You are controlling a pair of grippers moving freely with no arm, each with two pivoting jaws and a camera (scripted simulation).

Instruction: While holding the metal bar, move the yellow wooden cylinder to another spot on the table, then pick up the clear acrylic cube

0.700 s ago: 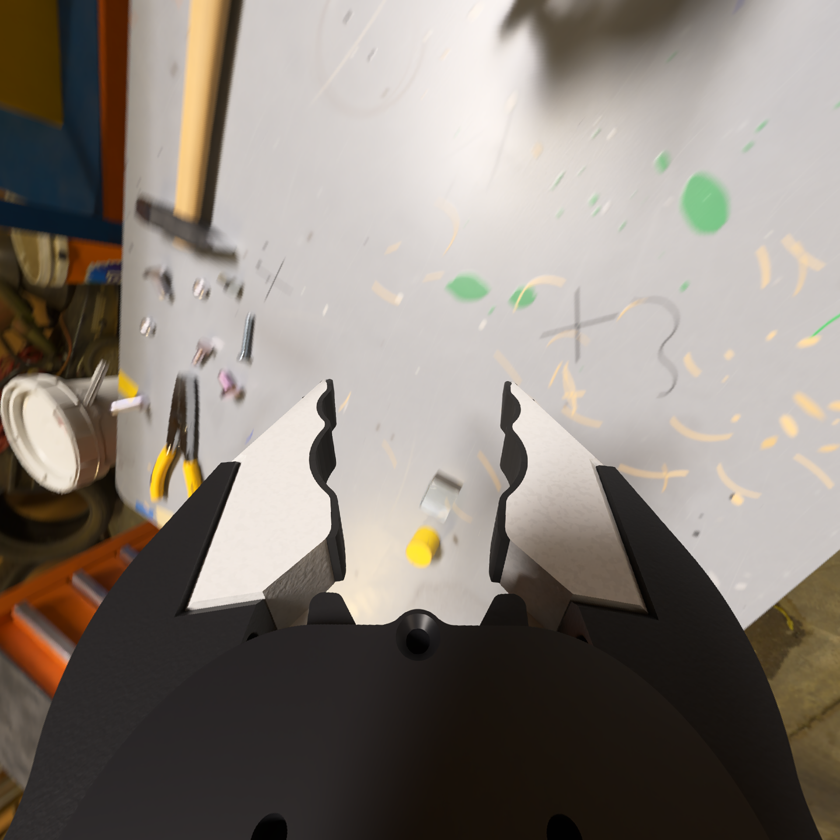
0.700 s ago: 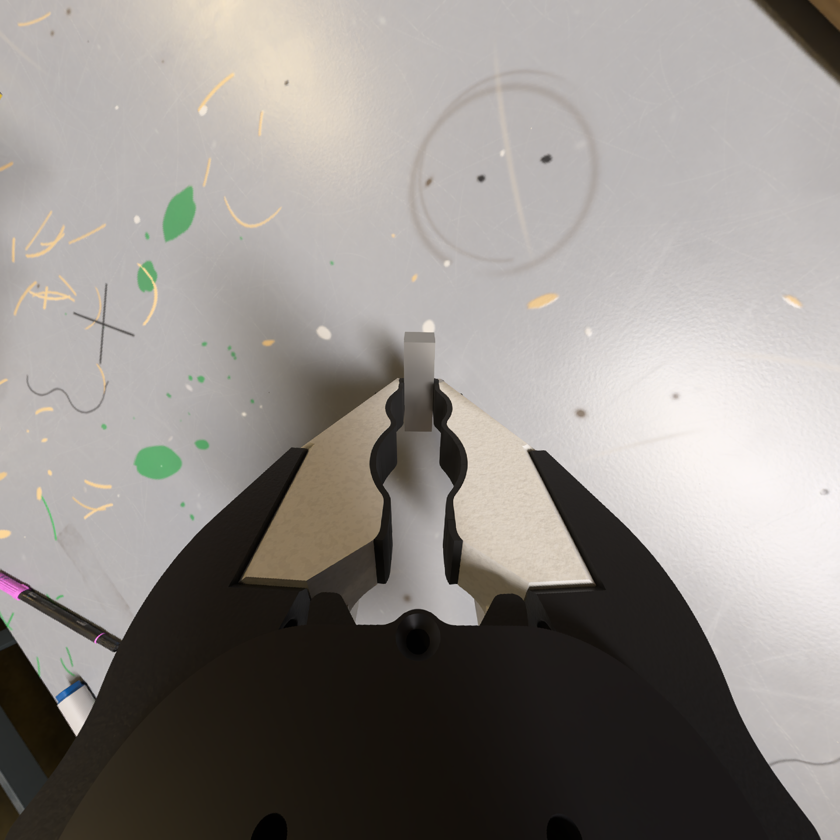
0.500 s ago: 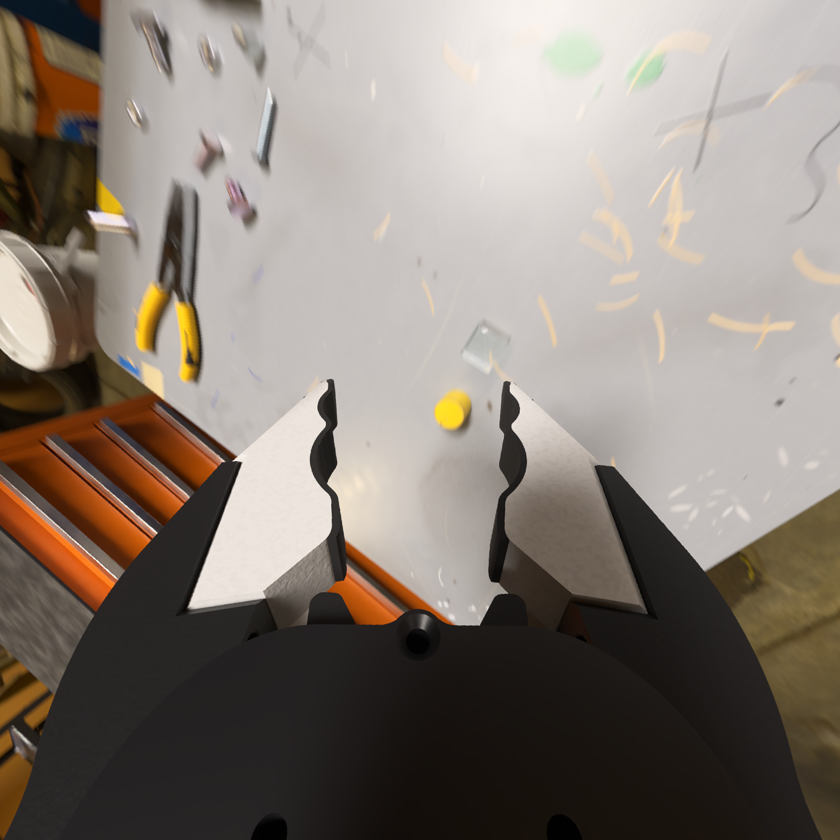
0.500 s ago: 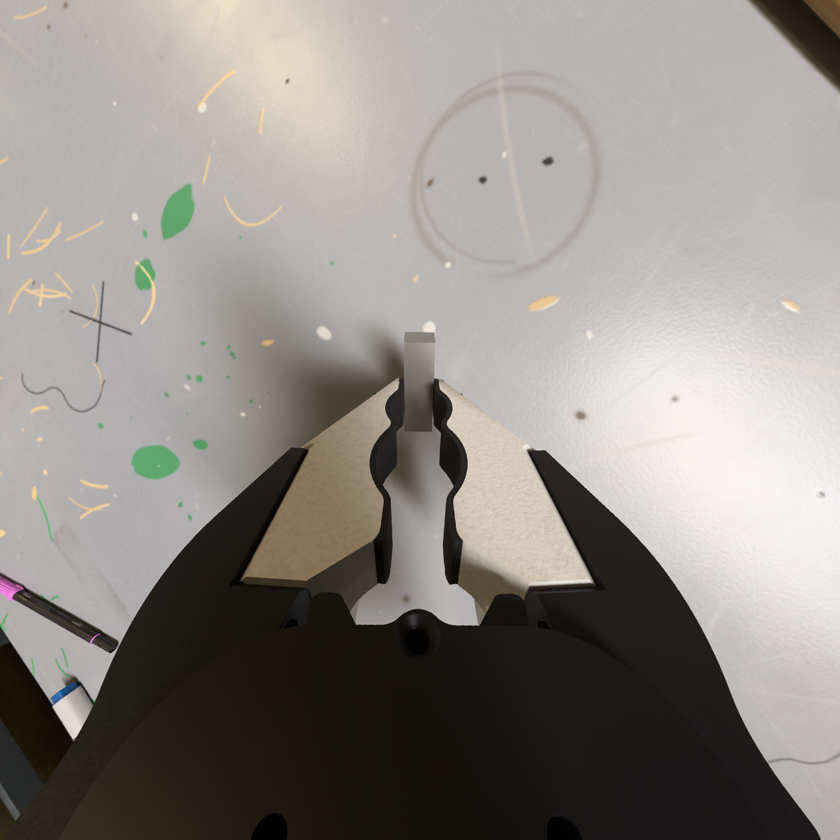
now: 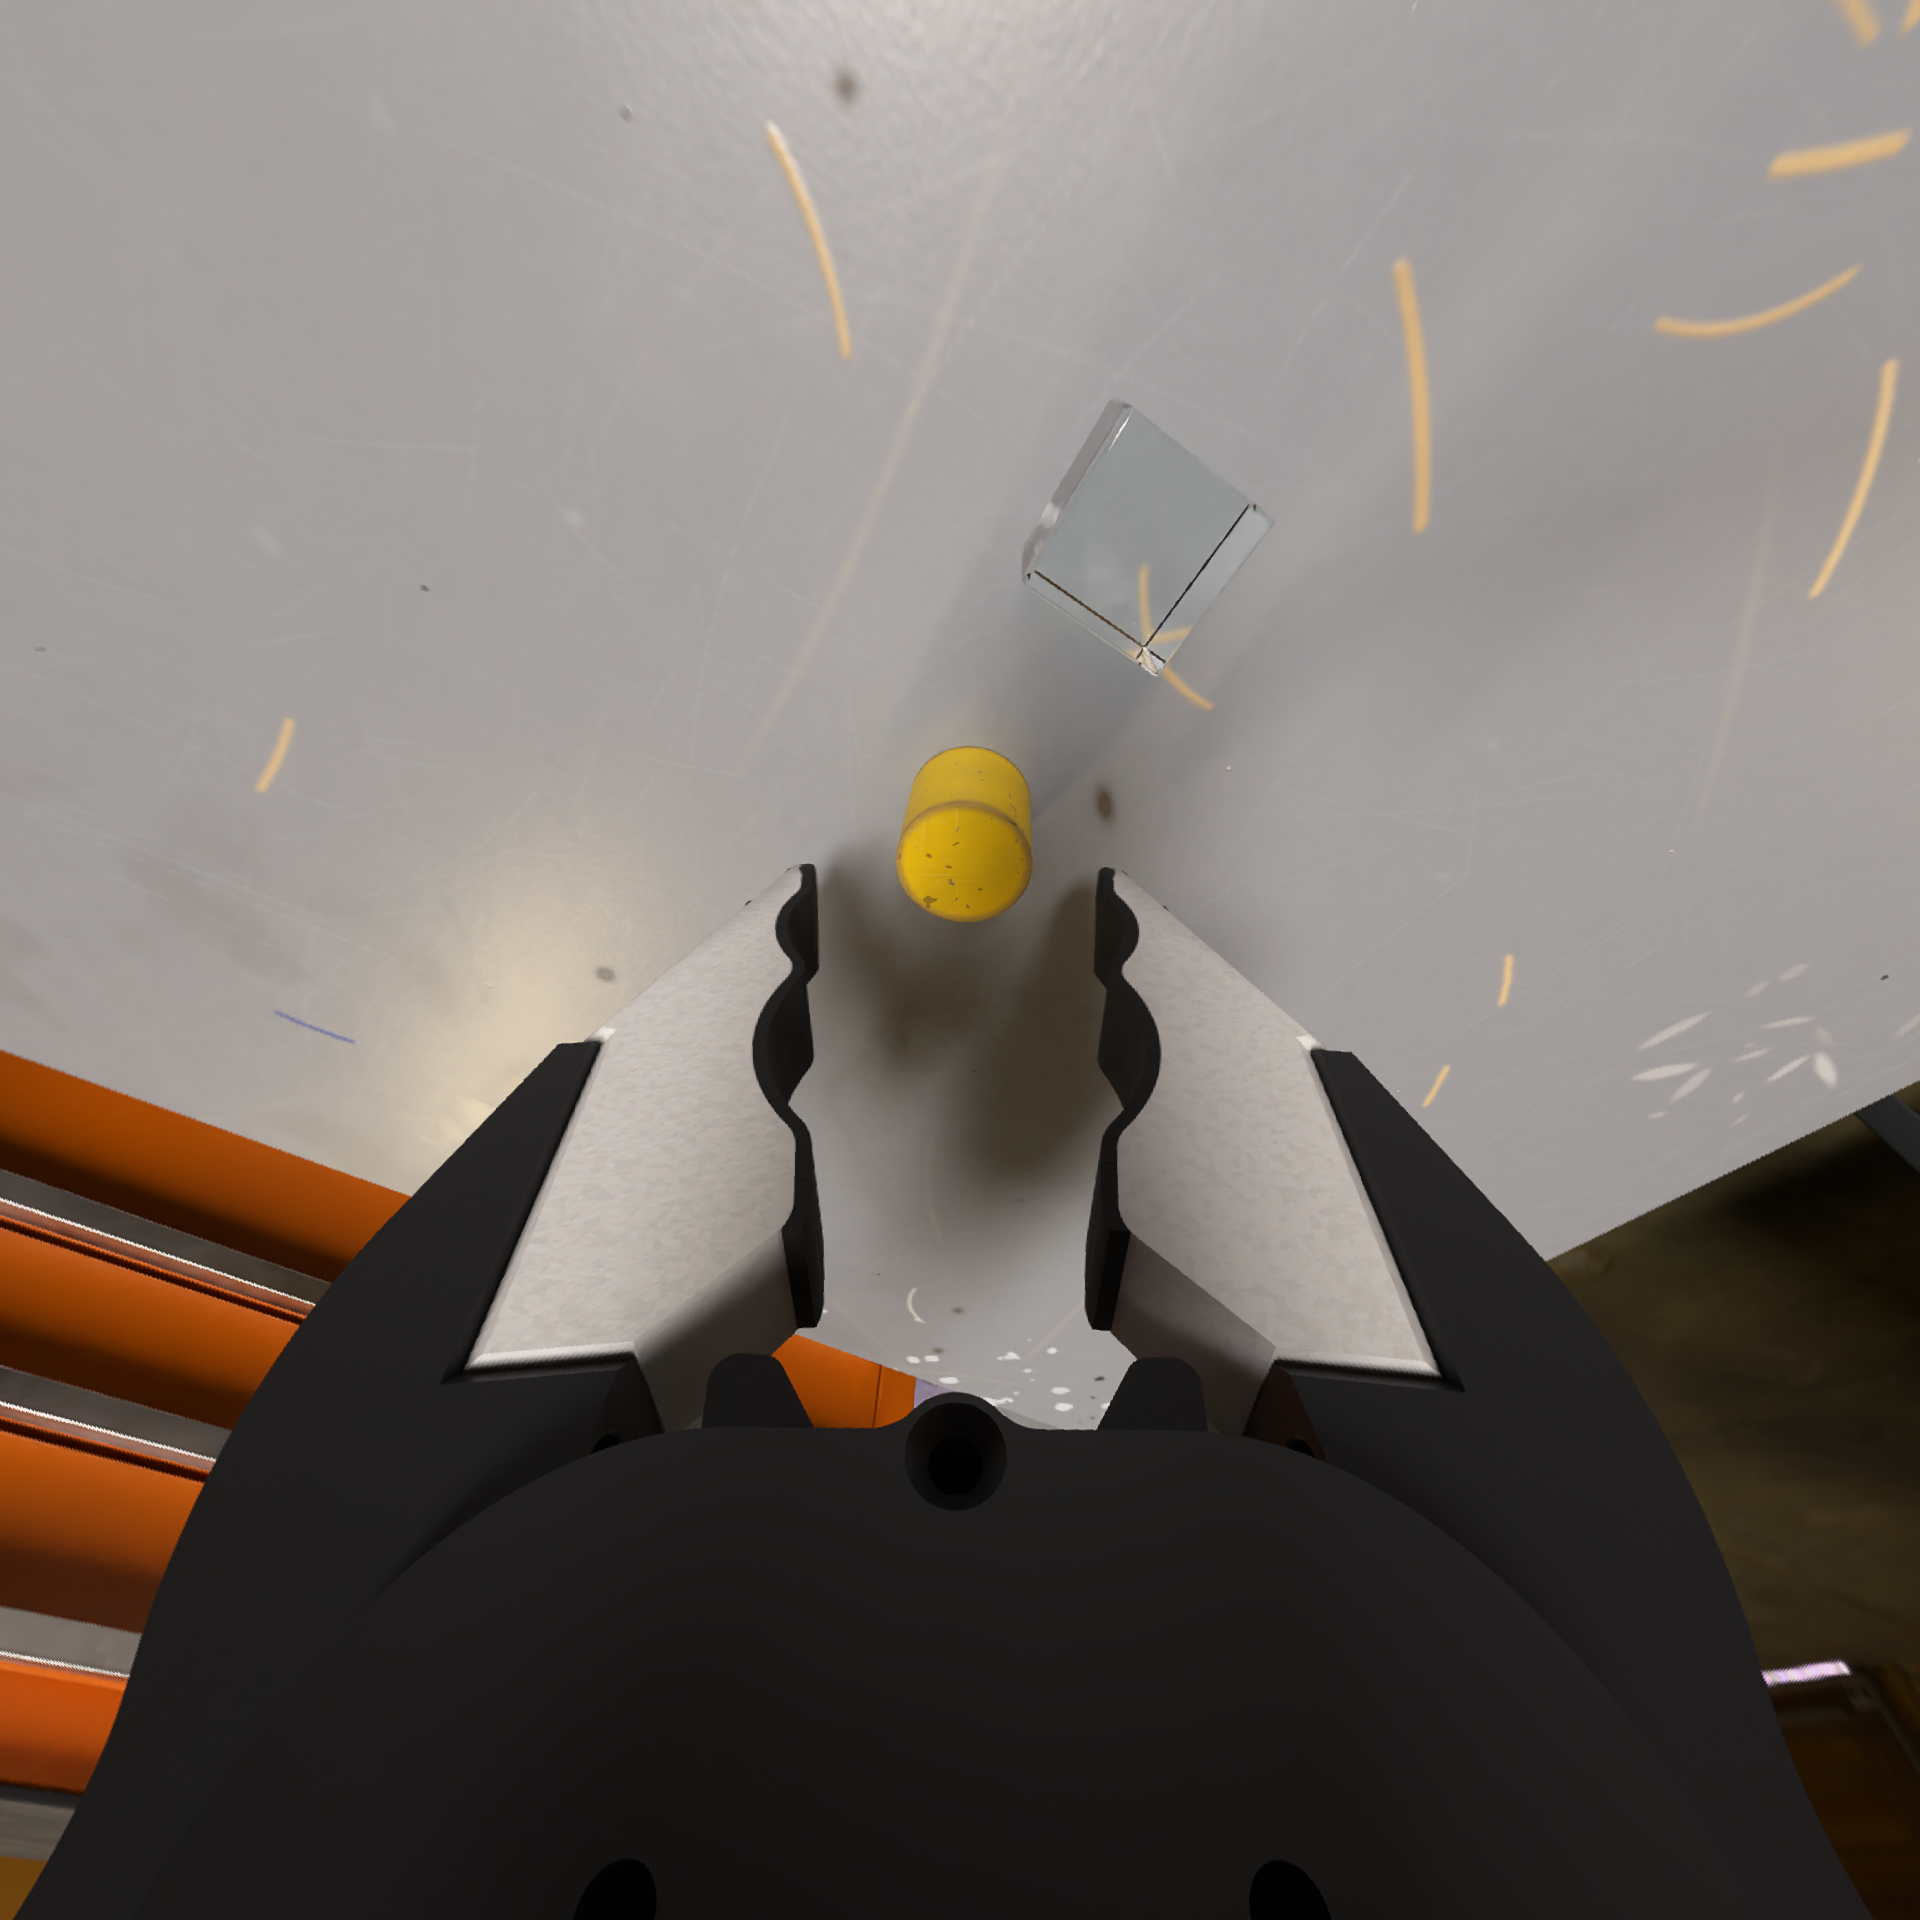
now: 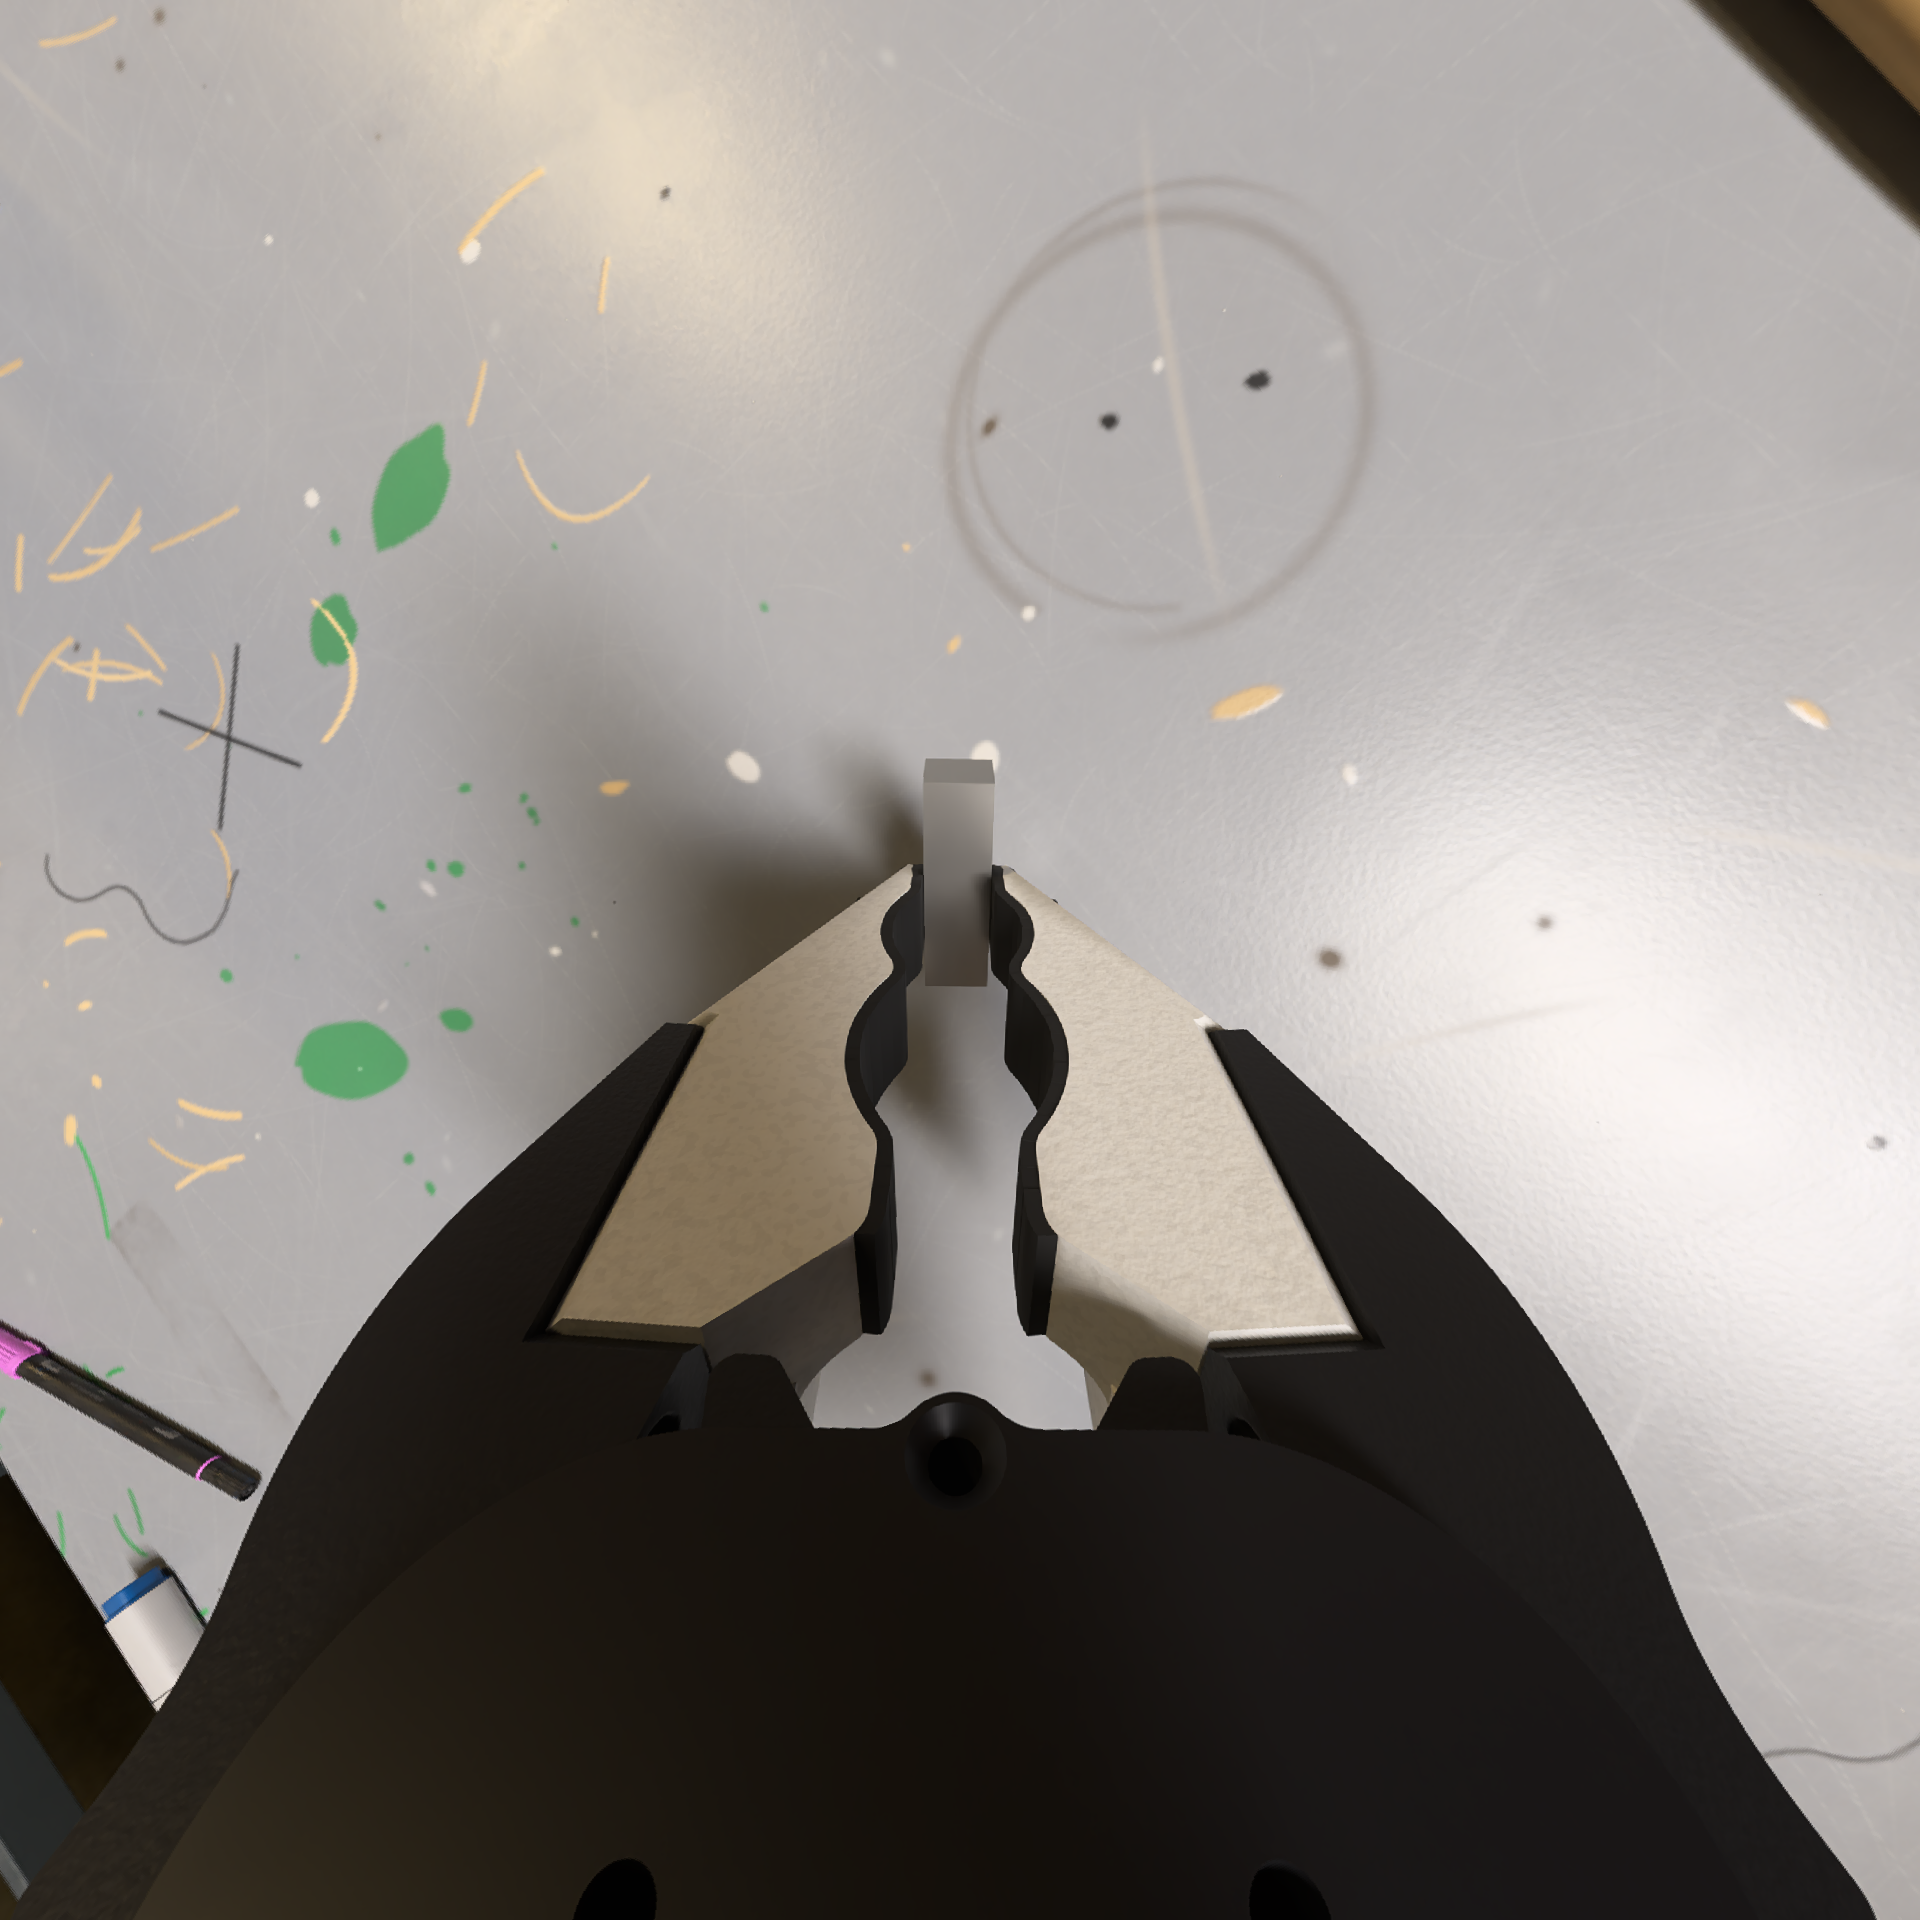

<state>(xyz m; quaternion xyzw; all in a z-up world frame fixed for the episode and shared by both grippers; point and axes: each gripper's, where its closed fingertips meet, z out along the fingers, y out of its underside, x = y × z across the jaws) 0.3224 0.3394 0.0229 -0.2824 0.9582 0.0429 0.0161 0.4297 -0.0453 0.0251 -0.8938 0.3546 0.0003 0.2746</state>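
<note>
I have the left gripper (image 5: 956, 883) tilted down over the near edge of the scuffed grey desk (image 5: 416, 468), its fingers (image 5: 707, 1091) released and spread wide. The short yellow wooden cylinder (image 5: 964, 834) stands just beyond the tips, on the gap's centre line and untouched. The clear acrylic cube (image 5: 1143, 535) rests just past it, apart. My right gripper (image 6: 956, 883) points down at mid-desk, clenched on the small grey metal bar (image 6: 957, 868), which juts past the tips.
</note>
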